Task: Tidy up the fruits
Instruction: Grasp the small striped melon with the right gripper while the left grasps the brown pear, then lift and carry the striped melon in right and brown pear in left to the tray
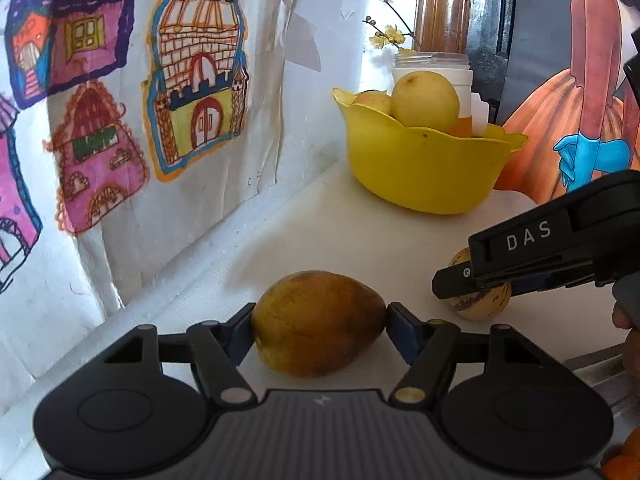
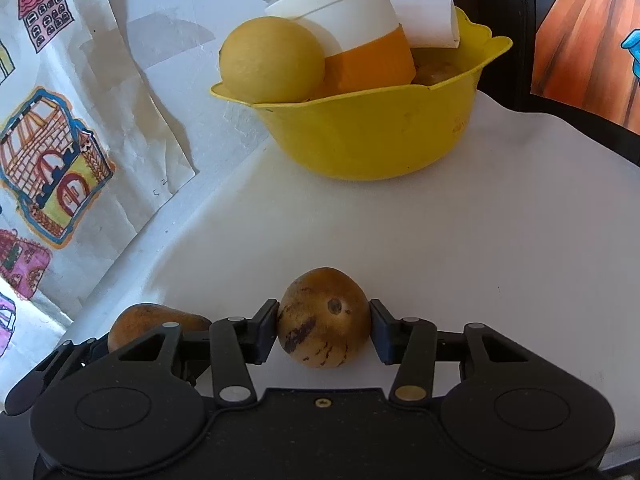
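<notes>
Right up close, the left gripper has its two blue pads pressed on the ends of a long brown-yellow fruit that looks like a mango. The mango is grasped, but it sits on the white table, not lifted yet.

Just to the right of it, the right gripper is clamped on a small round speckled fruit. Its left pad touches the fruit; on the right side I think the pad touches too, though a thin gap may show there. This fruit also rests on the table, quite near the mango (you can see the mango's end poking out at the lower left of the right wrist view).

Farther back stands the yellow bowl, well apart from both grippers. Inside it are a big round yellow fruit, a smaller pale fruit behind it, and a white and orange tub with a folded paper. Behind the bowl is a clear jar with a twig of little yellow flowers.

So the job looks partly done: some fruit is in the bowl already. Two fruits are left on the table, both gripped, and both need lifting and carrying over to the bowl
</notes>
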A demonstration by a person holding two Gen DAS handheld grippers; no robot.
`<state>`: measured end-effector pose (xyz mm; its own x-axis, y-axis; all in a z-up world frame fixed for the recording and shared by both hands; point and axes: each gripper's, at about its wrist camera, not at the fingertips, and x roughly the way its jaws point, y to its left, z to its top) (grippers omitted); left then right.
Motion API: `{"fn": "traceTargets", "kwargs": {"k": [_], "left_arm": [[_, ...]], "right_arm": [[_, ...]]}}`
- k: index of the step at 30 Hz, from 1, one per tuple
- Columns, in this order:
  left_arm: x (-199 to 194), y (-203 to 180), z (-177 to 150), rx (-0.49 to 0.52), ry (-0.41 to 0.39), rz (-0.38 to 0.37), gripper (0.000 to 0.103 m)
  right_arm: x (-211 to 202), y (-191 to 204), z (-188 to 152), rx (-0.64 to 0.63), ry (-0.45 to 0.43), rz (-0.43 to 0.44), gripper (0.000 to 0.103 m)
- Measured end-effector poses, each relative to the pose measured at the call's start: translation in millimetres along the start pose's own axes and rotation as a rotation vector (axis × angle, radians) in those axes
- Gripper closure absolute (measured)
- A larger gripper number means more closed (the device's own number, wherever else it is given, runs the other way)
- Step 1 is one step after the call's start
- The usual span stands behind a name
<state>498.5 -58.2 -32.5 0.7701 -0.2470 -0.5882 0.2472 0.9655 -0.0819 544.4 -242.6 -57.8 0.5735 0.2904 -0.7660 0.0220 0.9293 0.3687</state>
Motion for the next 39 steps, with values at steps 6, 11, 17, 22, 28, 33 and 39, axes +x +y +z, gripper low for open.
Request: {"fn": "traceTargets", "kwargs": {"k": [6,11,17,22,28,33,39], "left_arm": [[-15.3,0.8,-4.6,-0.038,0.011,-0.016,0.031],[-36.2,-3.0,-12.4,-0.048,0.016,-0.014,0.033],[-59.1,-4.2,-21.7,-0.070,0.009,-0.024,0.034],[-74.4,-0.9,-30.2,-0.084,-0.015,-0.035,0.035],[-82.9,0.1,-34.1,-0.082,-0.018,-0.040,0.036],[-91.9,-0.4,-42.1,-0.050,-0.030,-0.046,0.037],[-105.0,1.9,-52.4,-0.029,-0.036,-0.057,0.038]], "right_arm": [[-9.7,-4.7,-11.1,-0.002,0.015,0.041,0.054],[-19.2,-9.6,-22.7,-0.002,0.023,0.084,0.055],[-38.6,-13.0,-34.8,-0.015,0.018,0.132,0.055],[-54.0,-19.4,-45.4,-0.037,0.021,0.150,0.055],[-62.8,-17.5,-48.4,-0.064,0.011,0.161,0.055],[-59.7,-14.8,-49.9,-0.080,0.024,0.168,0.055],[-50.4,-9.1,-52.6,-0.102,0.042,0.174,0.055]]}}
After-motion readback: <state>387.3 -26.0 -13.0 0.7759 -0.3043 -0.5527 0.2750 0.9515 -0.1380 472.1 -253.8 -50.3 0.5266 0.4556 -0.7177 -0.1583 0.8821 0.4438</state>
